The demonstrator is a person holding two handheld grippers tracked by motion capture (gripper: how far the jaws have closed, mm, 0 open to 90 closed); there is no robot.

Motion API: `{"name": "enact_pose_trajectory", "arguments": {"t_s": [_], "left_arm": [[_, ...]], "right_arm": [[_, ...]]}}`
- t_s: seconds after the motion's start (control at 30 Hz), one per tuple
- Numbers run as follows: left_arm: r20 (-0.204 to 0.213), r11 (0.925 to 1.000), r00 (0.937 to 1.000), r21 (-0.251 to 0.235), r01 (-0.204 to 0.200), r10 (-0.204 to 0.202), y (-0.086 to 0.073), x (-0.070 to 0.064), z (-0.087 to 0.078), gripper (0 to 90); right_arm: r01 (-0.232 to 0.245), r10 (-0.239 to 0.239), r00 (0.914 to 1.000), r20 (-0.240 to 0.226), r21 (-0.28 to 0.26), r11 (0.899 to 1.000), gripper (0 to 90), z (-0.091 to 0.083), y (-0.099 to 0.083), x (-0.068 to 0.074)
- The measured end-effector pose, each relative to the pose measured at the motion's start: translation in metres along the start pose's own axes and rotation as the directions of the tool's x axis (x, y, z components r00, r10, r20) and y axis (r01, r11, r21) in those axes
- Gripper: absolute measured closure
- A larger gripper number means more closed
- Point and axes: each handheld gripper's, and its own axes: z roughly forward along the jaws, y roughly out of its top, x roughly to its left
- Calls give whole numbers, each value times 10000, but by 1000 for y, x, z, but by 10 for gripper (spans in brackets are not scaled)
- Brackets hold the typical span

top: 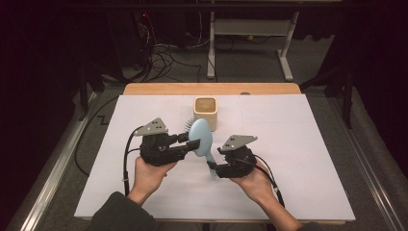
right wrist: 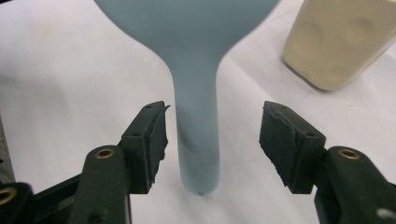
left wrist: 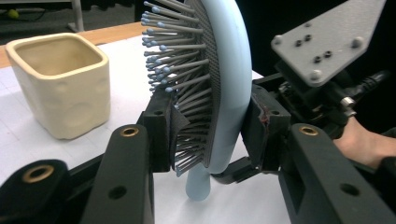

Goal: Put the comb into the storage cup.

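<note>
Clenching my left tongs on the head of the pale blue hairbrush, bristles against one jaw, handle hanging between the released jaws of my right tongs, untouched, cream square cup just beyond, on the white surface.

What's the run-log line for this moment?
left gripper: shut on hairbrush head | right gripper: open, fingers either side of handle | cup: behind brush, upright
</note>
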Motion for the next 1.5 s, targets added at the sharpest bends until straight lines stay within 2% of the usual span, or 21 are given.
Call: {"name": "enact_pose_trajectory", "arguments": {"t_s": [0.23, 0.57, 0.93, 1.23, 1.5], "left_arm": [[-125, 10000, 9999, -45, -61, 60, 5, 2, -2, 589], [-281, 9997, 9995, -155, 164, -169, 11, 11, -2, 588], [-441, 9996, 9988, -207, 200, -209, 16, 17, -4, 588], [-492, 9991, 9984, -323, 274, -289, 23, 21, -6, 588], [-612, 9989, 9976, -369, 293, -316, 31, 25, -9, 588]], "right_arm": [[-189, 197, 9996, 199, -434, 9989, 382, -15, -14, -6], [-401, 466, 9967, 670, -944, 9947, 349, -39, -44, -19], [-947, 1094, 9883, 1059, -1353, 9863, 321, -58, -77, -31], [-1405, 1696, 9744, 1477, -1892, 9718, 315, -75, -107, -40], [-1455, 1955, 9637, 1817, -2565, 9555, 321, -91, -129, -42]]}}
